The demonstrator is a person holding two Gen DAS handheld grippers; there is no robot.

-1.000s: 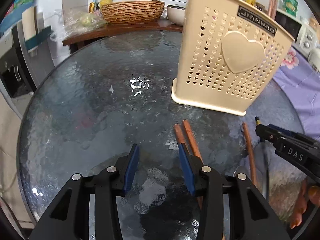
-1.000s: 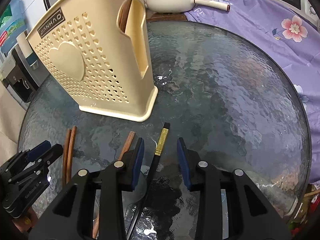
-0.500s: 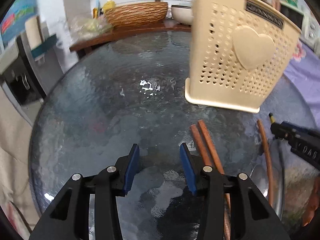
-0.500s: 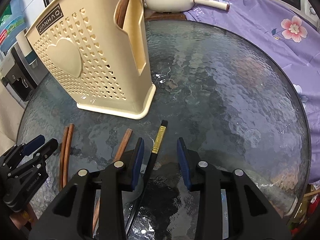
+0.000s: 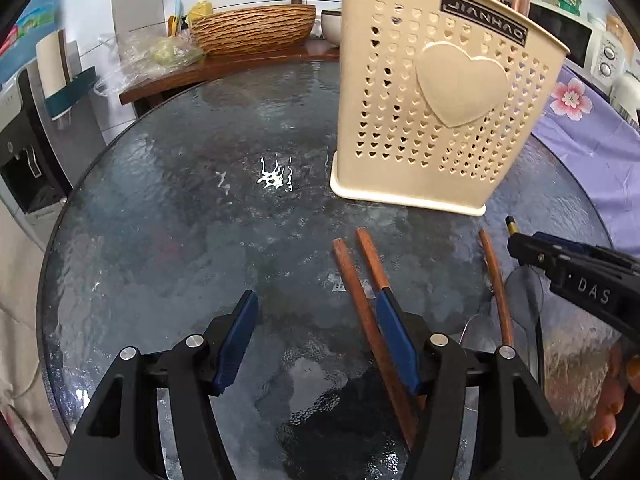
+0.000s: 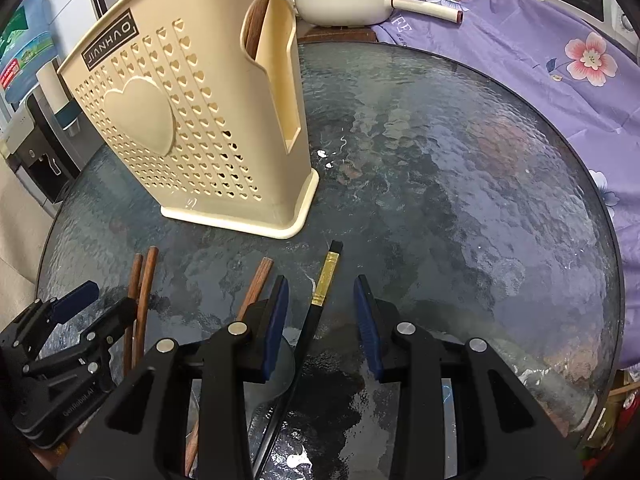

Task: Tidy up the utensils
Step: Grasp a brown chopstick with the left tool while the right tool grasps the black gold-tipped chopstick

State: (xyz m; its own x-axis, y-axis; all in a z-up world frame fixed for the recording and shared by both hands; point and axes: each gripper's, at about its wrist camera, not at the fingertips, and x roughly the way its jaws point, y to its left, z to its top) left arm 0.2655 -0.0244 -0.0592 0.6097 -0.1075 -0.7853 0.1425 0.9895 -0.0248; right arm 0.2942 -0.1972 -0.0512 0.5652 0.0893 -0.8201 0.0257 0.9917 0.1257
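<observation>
A cream perforated utensil holder with a heart stands upright on the round glass table; it also shows in the right wrist view, with a wooden utensil in its side slot. Two brown chopsticks lie by my open left gripper, one between the fingers, one under the right finger. A third brown chopstick lies further right. My open right gripper straddles a black chopstick with a gold band. A brown chopstick lies left of it.
A wooden side shelf with a woven basket and bottles stands behind the table. A purple flowered cloth covers the right side, with a white pan beyond. A water dispenser stands at left.
My left gripper swung left, then back right toward the two brown chopsticks, and its jaws have opened wider. My right gripper has barely moved over the black chopstick.
</observation>
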